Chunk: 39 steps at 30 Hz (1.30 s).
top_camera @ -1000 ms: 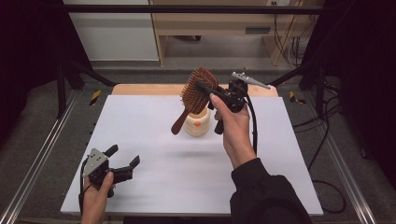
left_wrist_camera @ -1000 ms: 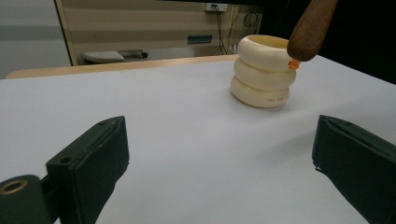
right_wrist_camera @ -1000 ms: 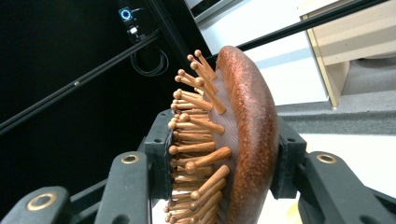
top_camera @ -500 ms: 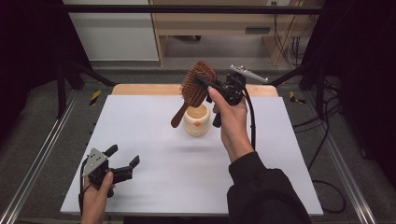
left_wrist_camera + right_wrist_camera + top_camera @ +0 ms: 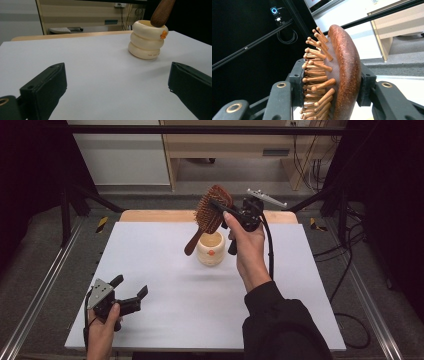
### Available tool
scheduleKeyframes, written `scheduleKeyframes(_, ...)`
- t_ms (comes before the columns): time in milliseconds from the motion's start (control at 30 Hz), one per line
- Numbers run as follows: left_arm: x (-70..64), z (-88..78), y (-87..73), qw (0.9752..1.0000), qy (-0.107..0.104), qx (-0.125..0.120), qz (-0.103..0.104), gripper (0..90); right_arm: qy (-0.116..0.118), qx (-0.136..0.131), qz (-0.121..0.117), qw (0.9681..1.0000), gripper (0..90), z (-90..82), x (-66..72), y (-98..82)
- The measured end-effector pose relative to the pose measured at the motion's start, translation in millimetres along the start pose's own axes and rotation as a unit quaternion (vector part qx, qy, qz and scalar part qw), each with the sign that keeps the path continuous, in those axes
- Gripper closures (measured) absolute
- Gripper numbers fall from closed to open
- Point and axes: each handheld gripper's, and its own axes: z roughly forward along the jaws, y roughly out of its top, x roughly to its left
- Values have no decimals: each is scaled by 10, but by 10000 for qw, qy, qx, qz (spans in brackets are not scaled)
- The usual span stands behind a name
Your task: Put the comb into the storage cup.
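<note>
Hairbrush (image 5: pixel 212 210) was clamped by its head in the right gripper (image 5: pixel 220 210), one jaw on the wooden back, the other on the bristle side, plain in the right gripper view (image 5: pixel 337 82). Brush hung tilted above the cream ring-stacked holder (image 5: pixel 210 249), which stood mid-table toward the far edge of the white table (image 5: pixel 165 320). Handle tip sat at the holder's rim on the left side; in the left gripper view the tip (image 5: pixel 162 12) looked touching or just over the rim (image 5: pixel 146 40), could not tell which. Judged progress: pickup done, brush carried to the holder, handle not yet down inside; left to do were lining up the tip with the opening, lowering, letting go. Left gripper (image 5: pixel 131 295) rested at the near left corner, jaws spread wide, nothing between them, well apart from the holder. Versus the earlier frames: brush rode slightly higher and its handle end had slid from over the opening toward the left rim; right hand shifted a bit, left hand same spot, holder unmoved.
</note>
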Motion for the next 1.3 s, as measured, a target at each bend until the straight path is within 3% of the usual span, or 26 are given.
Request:
scheduleKeyframes(833,9,2,-3,10000,-3,-26,9,25,-215,-117,-94,9997,522,110,-80,105)
scheduleKeyframes(1300,15,3,-5,10000,-34,-31,-3,24,-316,-334,-113,9989,521,175,-126,179)
